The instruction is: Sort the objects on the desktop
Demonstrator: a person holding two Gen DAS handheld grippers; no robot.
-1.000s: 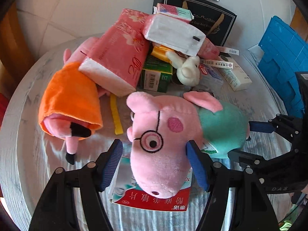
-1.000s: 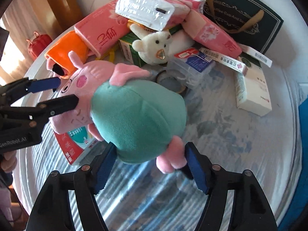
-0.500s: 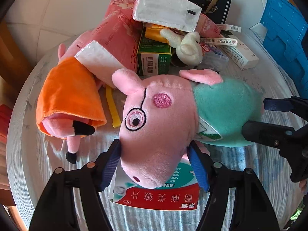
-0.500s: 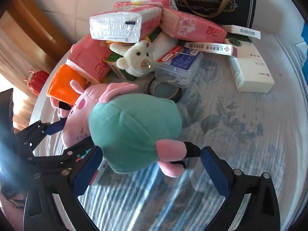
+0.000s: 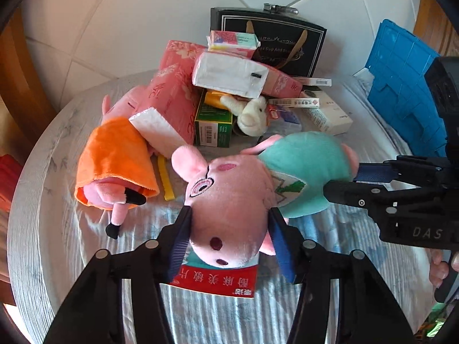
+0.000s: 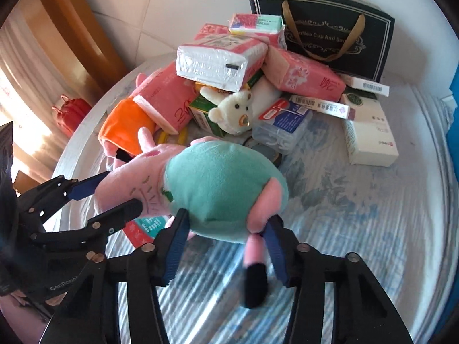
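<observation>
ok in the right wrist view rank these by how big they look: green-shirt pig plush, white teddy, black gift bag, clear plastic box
1. green-shirt pig plush, though it is nearest the camera
2. black gift bag
3. clear plastic box and white teddy look about alike; not ranked.

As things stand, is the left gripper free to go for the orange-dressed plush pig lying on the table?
Probably not yet. The left tongs are closed on the head of the green-shirted pig plush, with the right tongs on its body. The orange-dressed pig lies uncovered on its near side, though a tissue pack rests on it.
</observation>
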